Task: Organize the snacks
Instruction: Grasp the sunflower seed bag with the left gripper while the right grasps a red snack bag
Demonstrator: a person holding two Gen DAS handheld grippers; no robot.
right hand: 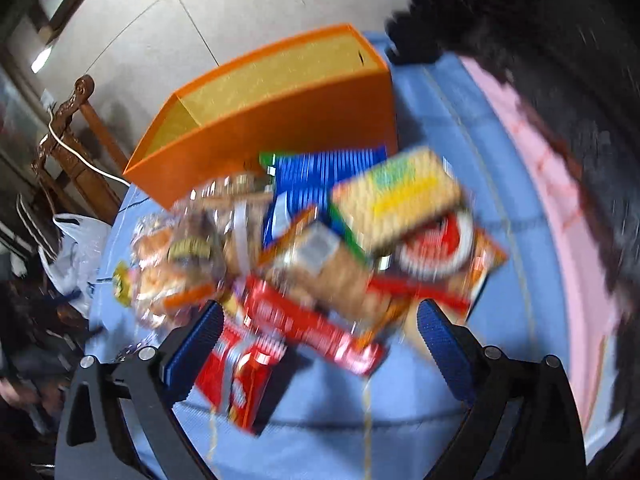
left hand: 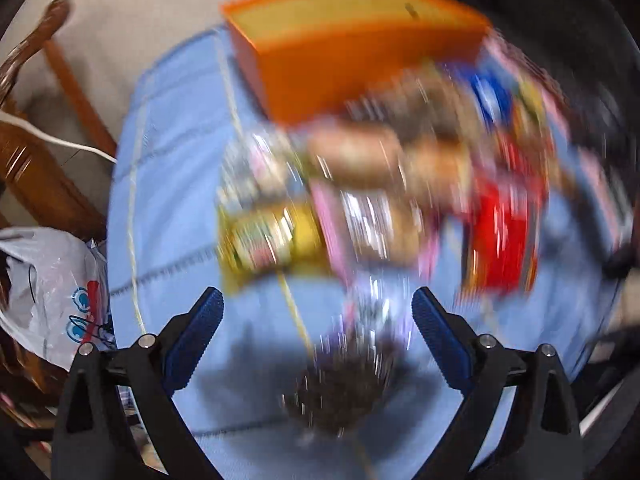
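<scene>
Both views are motion-blurred. An empty orange box with a yellow inside stands at the back of a blue cloth. In front of it lies a heap of snack packets. My left gripper is open above the heap's near edge; a dark purple packet lies on the cloth between its fingers, untouched. In the right wrist view the orange box stands behind the heap. My right gripper is open over a red packet, with a yellow-green packet and bagged buns beyond.
A carved wooden chair with a white cable over it stands left of the cloth, and a white plastic bag sits beside it. A pink cloth and something dark and fuzzy border the right side.
</scene>
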